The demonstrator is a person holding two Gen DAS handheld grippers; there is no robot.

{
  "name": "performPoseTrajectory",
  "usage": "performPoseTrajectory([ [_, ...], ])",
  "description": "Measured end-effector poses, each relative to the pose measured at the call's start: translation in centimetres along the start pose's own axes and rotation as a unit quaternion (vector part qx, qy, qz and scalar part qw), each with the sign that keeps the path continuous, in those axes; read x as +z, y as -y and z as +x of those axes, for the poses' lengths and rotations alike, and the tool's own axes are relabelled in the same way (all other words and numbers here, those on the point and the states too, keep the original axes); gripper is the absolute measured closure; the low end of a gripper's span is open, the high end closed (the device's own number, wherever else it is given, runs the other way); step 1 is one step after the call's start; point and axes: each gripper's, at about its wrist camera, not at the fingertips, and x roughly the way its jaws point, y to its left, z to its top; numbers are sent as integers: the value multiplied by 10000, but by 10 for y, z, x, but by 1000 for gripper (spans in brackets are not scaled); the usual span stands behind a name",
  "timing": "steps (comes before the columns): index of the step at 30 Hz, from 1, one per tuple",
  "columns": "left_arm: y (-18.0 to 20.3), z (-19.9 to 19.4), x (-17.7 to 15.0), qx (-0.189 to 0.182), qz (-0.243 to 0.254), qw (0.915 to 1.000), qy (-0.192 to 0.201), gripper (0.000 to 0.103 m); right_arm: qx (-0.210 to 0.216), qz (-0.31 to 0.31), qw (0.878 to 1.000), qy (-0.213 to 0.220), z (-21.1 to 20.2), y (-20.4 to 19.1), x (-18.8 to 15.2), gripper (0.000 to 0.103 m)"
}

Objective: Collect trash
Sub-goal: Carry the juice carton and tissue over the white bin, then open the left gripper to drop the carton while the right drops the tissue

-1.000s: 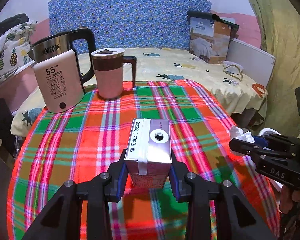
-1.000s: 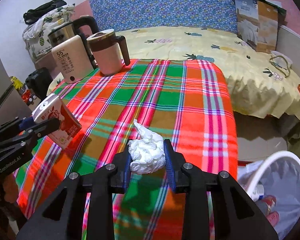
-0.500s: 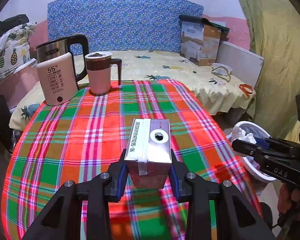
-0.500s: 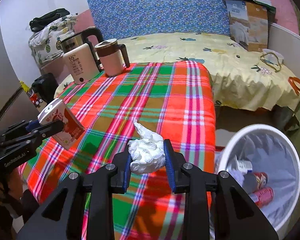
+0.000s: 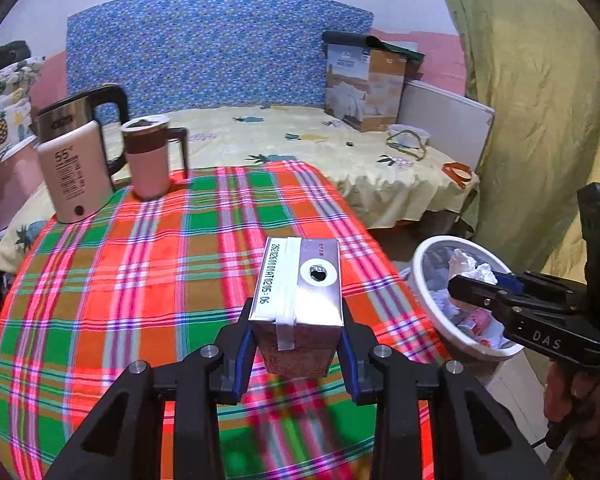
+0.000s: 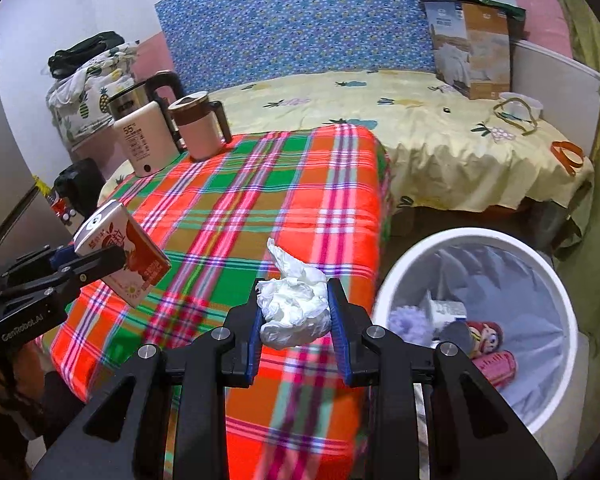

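Left wrist view shows the left gripper [image 5: 296, 350] with its fingers pinching a small red-and-white drink carton with a silver top [image 5: 298, 300], held above the red, green and pink plaid cloth of the table [image 5: 140, 264]. To its right the right gripper [image 5: 466, 284] hangs over the round white waste bin with a grey liner [image 5: 428, 256], which stands on the floor just beside the table's edge. From the right wrist view, the right gripper's [image 6: 294, 322] fingers are clamped on a crumpled white tissue [image 6: 294, 310], the bin [image 6: 460, 236] lies below and to the right, and other rubbish already lies inside it.

Both pieces look to be in the carrying step, on their way to the bin. Next, each gripper needs to come fully over the bin's mouth before its fingers spread; the tissue seems closer to that point than the carton.

Compared with a second ago, both views have swung toward the bin: it was barely in sight then and now shows whole, while both grips are unchanged.
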Motion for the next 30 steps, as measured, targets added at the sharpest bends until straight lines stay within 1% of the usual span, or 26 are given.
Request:
performPoseTrajectory([
  [7, 36, 15, 5, -273, 148, 9995, -33, 67, -222, 276, 9994, 29, -9, 33, -9, 71],
  [12, 63, 30, 6, -497, 277, 9983, -118, 67, -421, 587, 9974, 27, -15, 66, -18, 71],
  [21, 113, 60, 7, -924, 538, 9939, -271, 67, -668, 887, 9938, -94, -15, 103, -34, 71],
  [30, 147, 94, 1, -1272, 755, 9876, -527, 67, -653, 999, 9923, -339, -6, 125, -47, 69],
])
